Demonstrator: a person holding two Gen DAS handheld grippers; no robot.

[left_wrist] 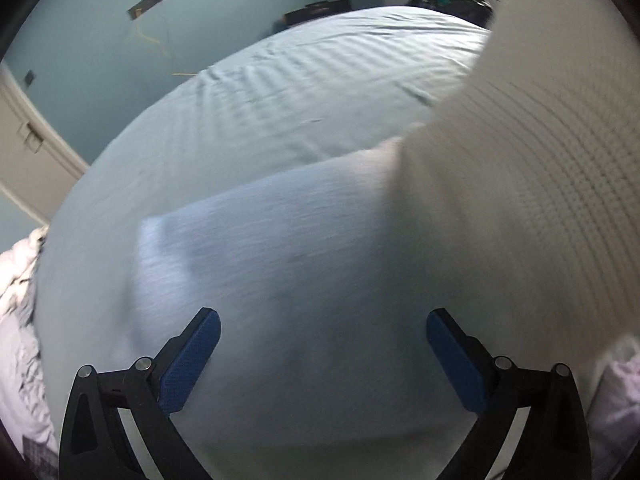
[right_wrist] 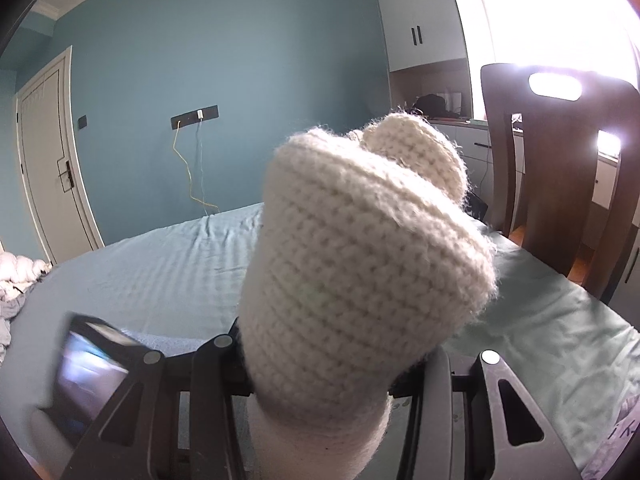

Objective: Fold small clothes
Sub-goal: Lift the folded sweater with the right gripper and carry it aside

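Observation:
A cream knitted garment (right_wrist: 360, 264) fills the middle of the right wrist view, bunched and lifted above the bed. My right gripper (right_wrist: 320, 380) is shut on it; the fingertips are hidden under the knit. The same garment (left_wrist: 520, 184) hangs blurred at the right of the left wrist view. My left gripper (left_wrist: 323, 332) is open and empty, its blue pads (left_wrist: 192, 364) spread wide just above a pale blue folded cloth (left_wrist: 280, 248) lying flat on the bed.
The light green bedsheet (left_wrist: 280, 92) covers the bed. A crumpled white quilt (left_wrist: 20, 320) lies at the left edge. A dark wooden chair (right_wrist: 560, 184) stands at the bed's right side. A blurred dark device (right_wrist: 88, 380) shows at lower left.

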